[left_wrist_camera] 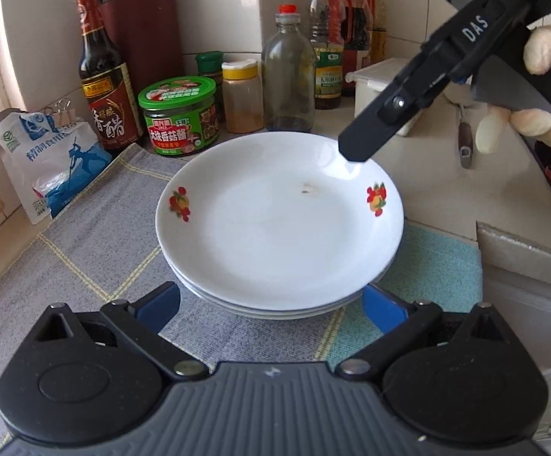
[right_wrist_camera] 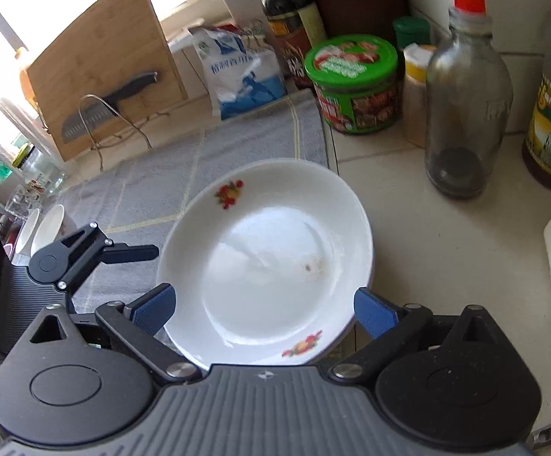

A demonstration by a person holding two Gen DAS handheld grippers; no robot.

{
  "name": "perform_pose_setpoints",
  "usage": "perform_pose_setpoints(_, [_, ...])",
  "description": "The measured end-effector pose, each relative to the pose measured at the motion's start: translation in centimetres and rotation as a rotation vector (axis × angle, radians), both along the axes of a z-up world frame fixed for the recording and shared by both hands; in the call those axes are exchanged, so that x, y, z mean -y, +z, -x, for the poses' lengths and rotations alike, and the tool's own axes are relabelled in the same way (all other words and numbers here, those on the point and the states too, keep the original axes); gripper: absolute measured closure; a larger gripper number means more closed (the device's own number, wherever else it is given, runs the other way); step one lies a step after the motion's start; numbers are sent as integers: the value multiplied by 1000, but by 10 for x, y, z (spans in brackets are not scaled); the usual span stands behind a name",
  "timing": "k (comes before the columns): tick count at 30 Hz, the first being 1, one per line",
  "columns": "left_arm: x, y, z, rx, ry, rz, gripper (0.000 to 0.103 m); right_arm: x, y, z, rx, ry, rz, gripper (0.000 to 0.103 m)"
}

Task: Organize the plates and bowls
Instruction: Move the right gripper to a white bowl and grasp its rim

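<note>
Closest to the left wrist camera, the left hand-held gripper (left_wrist_camera: pixel 271 304) stands with its blue pads (left_wrist_camera: pixel 163 309) wide apart on either side of the near edge of the stack of plates (left_wrist_camera: pixel 279 224), neither pad pressing on it. White, with small red and yellow fruit prints on the rim, the stack sits on a grey checked cloth (left_wrist_camera: pixel 85 250) spread over the table (left_wrist_camera: pixel 438 193), with a teal cloth (left_wrist_camera: pixel 442 266) showing under its right side. From the right wrist camera, the right hand-held gripper (right_wrist_camera: pixel 264 311) also has its jaws spread fully, the pads flanking the near rim of the top plate without gripping it; nothing is held. In the left wrist view one black finger of that right hand-held gripper hangs over the far right rim of the top plate, and a gloved hand (left_wrist_camera: pixel 537 87) grasps its handle.

Behind the plates, toward the table's back edge, stand a green-lidded jar (left_wrist_camera: pixel 178 116), a yellow-capped spice jar (left_wrist_camera: pixel 242 95), a clear glass bottle with a red cap (left_wrist_camera: pixel 288 72), a dark vinegar bottle (left_wrist_camera: pixel 104 72), a bag of salt (left_wrist_camera: pixel 47 159) and several oil bottles (left_wrist_camera: pixel 345 30). A white plastic box (left_wrist_camera: pixel 378 87) sits to the right of these.
</note>
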State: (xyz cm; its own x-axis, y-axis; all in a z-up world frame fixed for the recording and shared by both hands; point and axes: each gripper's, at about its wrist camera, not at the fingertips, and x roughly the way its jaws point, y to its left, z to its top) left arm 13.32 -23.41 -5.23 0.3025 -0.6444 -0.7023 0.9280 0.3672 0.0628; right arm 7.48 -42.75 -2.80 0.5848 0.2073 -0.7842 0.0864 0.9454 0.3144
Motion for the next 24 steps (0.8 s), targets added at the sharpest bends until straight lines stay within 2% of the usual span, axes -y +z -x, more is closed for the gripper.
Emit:
perform_pose_setpoints(2, [-3,3,-1,-8,17,23,1,-7,9,-2,32,15,57,0])
perform_pose_setpoints(7, [-18,17,-1,28,85,95,1,-26,23,-14,93,63,183,0])
perform_pose_setpoints(12, [-36,27,-2,69,205,125,1,-51,26,-32,147,133,285,0])
perform_pose_setpoints(20, [-73,39,6,86,404,143,1,-92,30,-62,237,319,319,0])
perform_pose_setpoints(24, [-101,43,13,97,503,151,1,-124,33,-69,279,371,337,0])
